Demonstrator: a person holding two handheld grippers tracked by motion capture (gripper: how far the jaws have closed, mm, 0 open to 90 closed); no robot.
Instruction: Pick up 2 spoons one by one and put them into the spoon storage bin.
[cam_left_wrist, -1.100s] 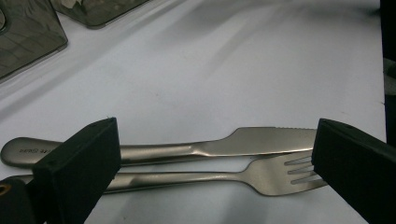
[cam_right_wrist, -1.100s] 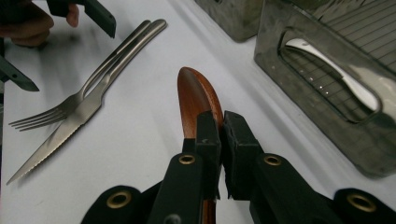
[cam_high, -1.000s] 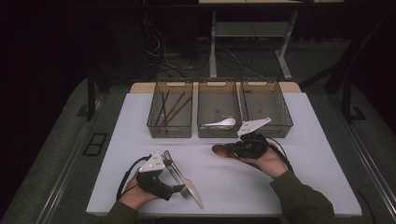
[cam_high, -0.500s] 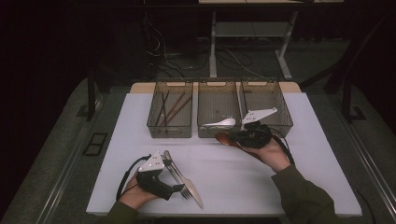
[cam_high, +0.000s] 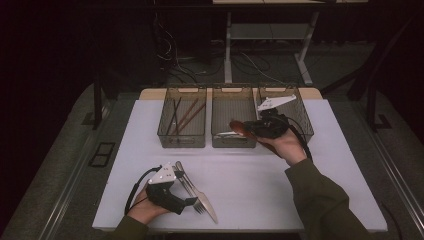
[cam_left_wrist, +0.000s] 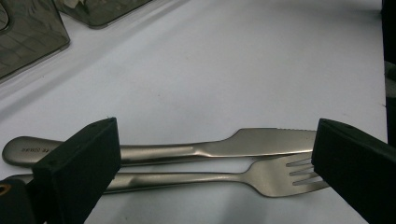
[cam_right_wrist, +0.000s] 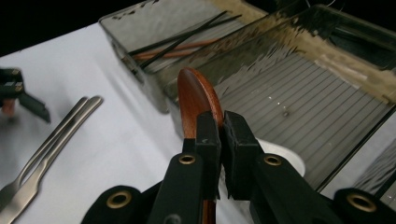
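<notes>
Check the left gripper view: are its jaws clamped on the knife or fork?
No: the left gripper stands open, its jaws wide apart either side of the knife and fork lying on the table.

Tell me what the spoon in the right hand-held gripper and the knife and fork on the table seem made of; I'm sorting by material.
The spoon looks like wood: reddish-brown, matte, no metallic glare. The knife and fork look like brushed steel: grey, with soft highlights, and the knife handle bears a stamped mark. The right hand-held gripper is shut on the spoon.
</notes>
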